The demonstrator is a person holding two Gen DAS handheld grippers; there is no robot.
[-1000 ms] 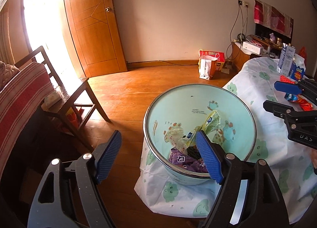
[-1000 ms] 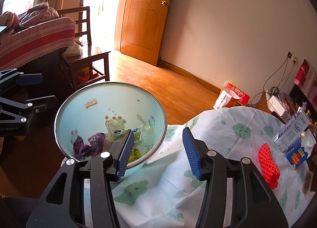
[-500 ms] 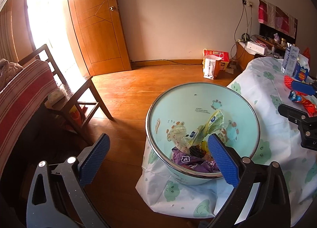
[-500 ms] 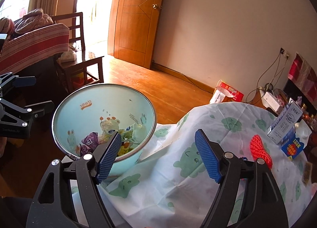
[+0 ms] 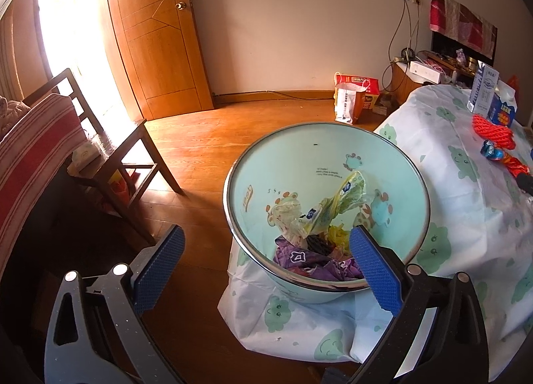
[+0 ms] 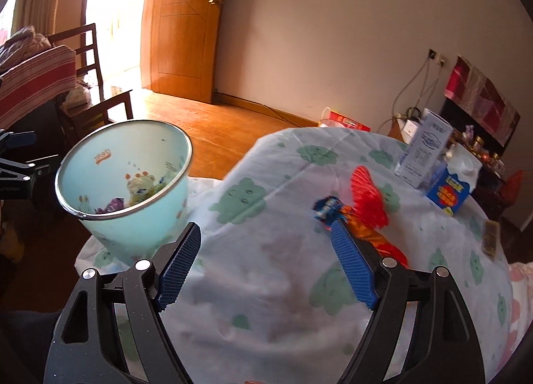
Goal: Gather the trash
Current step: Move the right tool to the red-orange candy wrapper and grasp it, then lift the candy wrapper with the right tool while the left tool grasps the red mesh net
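Left wrist view: we're hovering our left gripper [image 5: 266, 267] wide open and empty by the bin [image 5: 413, 170], already holding wrappers [image 5: 316, 217]. Our right gripper [image 6: 266, 260], fingers opening with nothing between them, is pointing over the table [image 6: 266, 300] toward a candy wrapper [image 6: 328, 207] beside the red mesh [image 6: 366, 194].

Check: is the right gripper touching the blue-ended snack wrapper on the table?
Apart. In the right wrist view the right gripper has opening jaws with only tablecloth between them; the snack wrapper lies beyond the fingertip, bare cloth showing between.
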